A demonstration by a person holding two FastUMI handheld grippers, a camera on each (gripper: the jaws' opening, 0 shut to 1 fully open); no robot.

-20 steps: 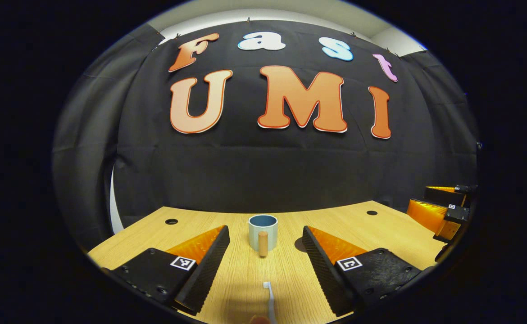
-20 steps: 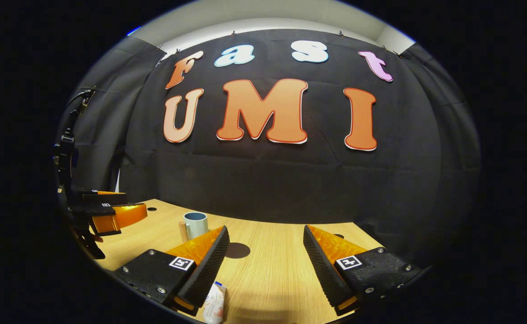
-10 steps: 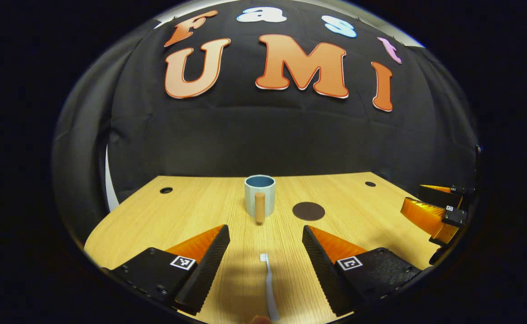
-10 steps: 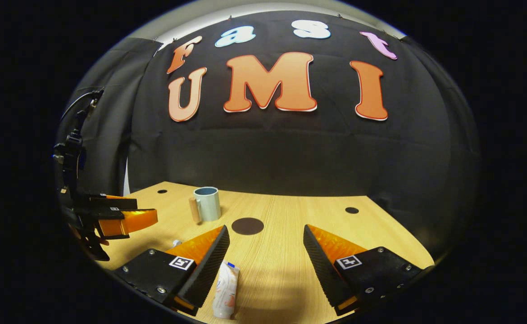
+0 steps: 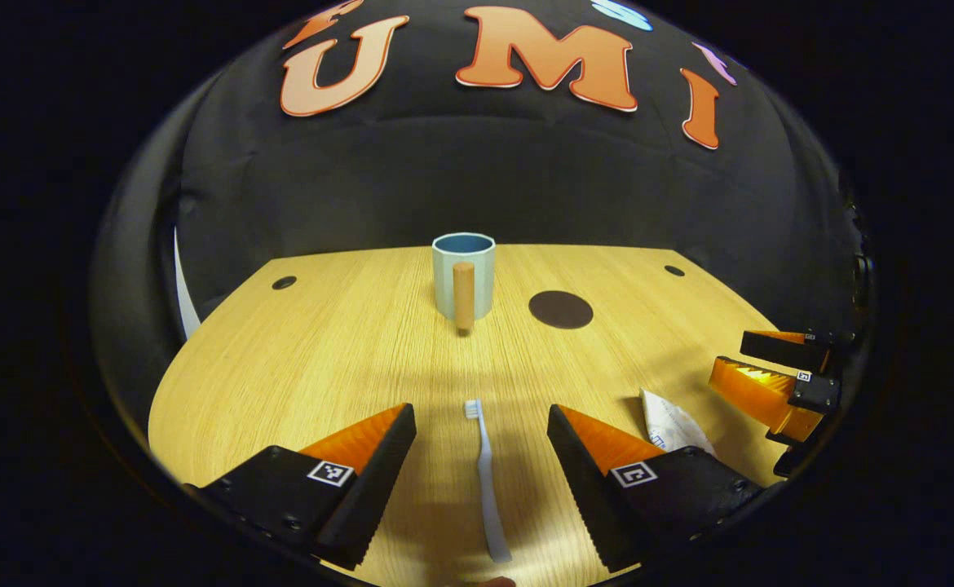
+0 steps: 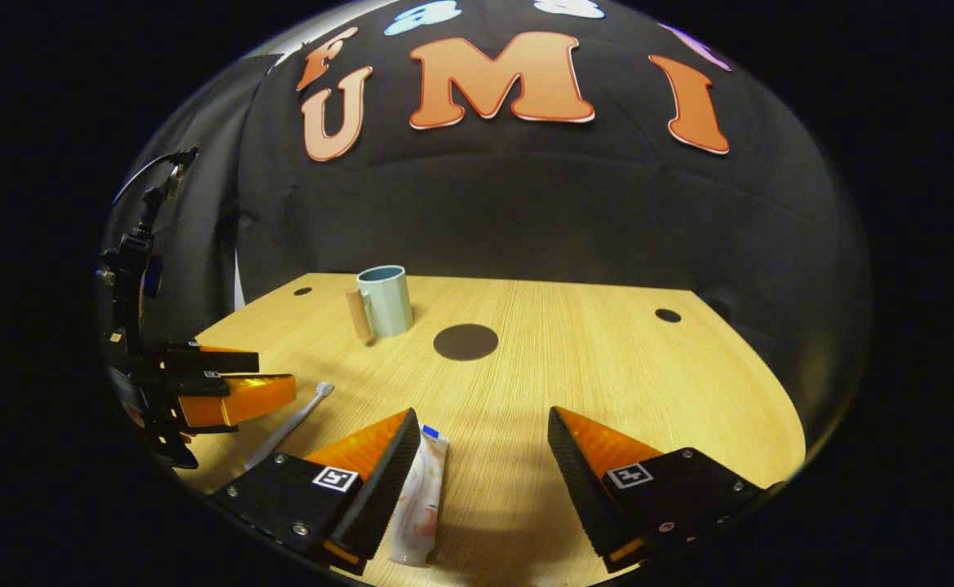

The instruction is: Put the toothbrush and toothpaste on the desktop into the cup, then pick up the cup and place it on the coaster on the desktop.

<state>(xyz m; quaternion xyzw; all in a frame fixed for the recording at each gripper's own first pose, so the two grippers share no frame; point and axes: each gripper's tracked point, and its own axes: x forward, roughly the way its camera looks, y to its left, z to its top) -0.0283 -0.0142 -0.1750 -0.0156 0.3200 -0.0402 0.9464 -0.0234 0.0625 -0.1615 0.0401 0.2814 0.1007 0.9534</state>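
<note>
1. Wooden desk (image 5: 322,342) carries all task items: toothbrush (image 5: 485,477) flat near the front edge, toothpaste (image 6: 421,497) flat beside it, cup (image 5: 462,275) upright farther back, coaster (image 5: 560,309) just beside the cup.
2. Step in hand, as judged: approach for pickup; nothing in the cup yet.
3. Left tongs (image 5: 481,481): spread wide, straddling the toothbrush, touching nothing.
4. Right tongs (image 6: 483,489): spread wide, holding nothing; toothpaste lies close by the left finger, contact unclear.
5. Next move, as judged: lower until fingers flank each item, close, lift, carry to the cup.
</note>
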